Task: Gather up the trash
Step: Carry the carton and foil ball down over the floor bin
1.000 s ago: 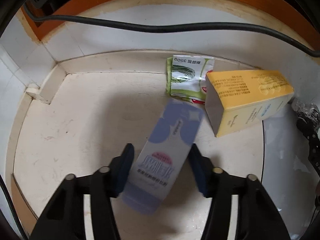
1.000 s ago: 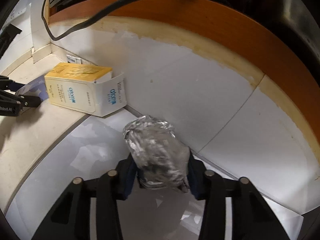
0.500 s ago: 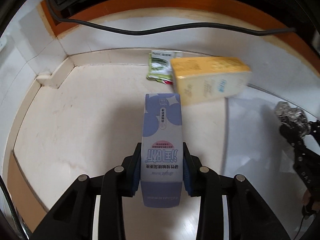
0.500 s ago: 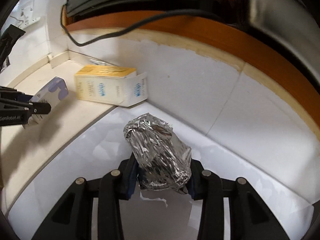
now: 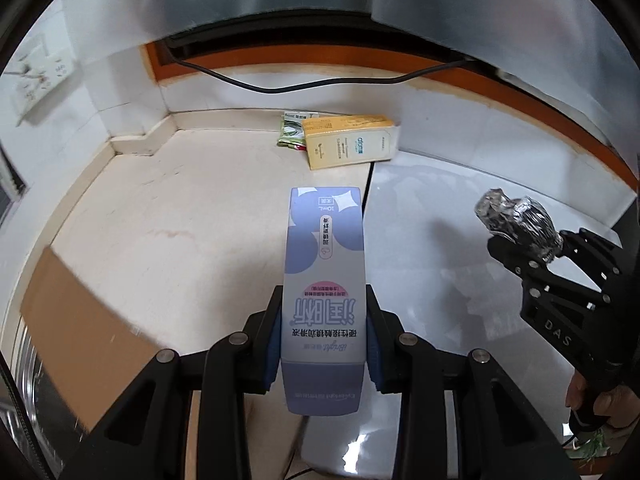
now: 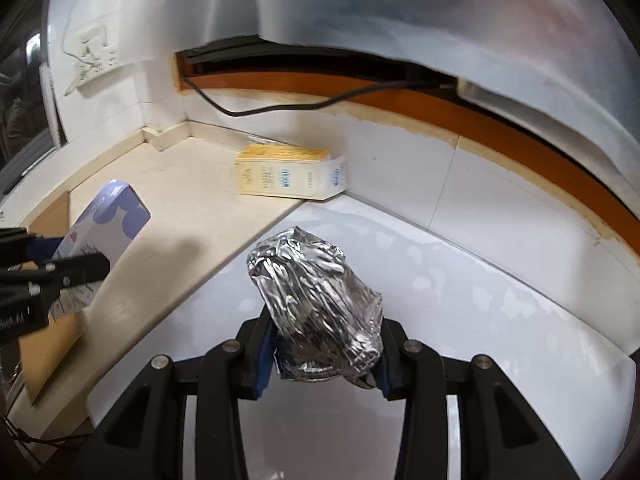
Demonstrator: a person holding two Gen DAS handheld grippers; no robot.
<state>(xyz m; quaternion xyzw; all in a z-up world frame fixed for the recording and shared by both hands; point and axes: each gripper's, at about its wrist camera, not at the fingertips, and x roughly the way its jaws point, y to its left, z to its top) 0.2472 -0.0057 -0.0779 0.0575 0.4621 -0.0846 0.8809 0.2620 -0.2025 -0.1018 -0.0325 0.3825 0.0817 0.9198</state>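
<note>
My left gripper (image 5: pixel 323 336) is shut on a lilac and white carton (image 5: pixel 325 280) and holds it up above the beige counter (image 5: pixel 192 216). It also shows at the left of the right wrist view (image 6: pixel 100 236). My right gripper (image 6: pixel 322 356) is shut on a crumpled ball of silver foil (image 6: pixel 316 304), held above the white surface (image 6: pixel 460 300). The foil ball also shows in the left wrist view (image 5: pixel 516 218). A yellow and white box (image 5: pixel 350 142) lies at the back by the wall, also in the right wrist view (image 6: pixel 288 178). A green and white packet (image 5: pixel 291 134) lies behind it.
A black cable (image 5: pixel 304 84) hangs along the orange strip on the back wall. A brown board (image 5: pixel 80 312) lies at the counter's left front. A wall socket (image 5: pixel 40 84) is at the far left. A steel hood (image 6: pixel 400 20) hangs above.
Both grippers have risen and pulled back from the wall with their loads. The left gripper closed on the lilac carton and straightened it; the yellow box now looks farther off.
</note>
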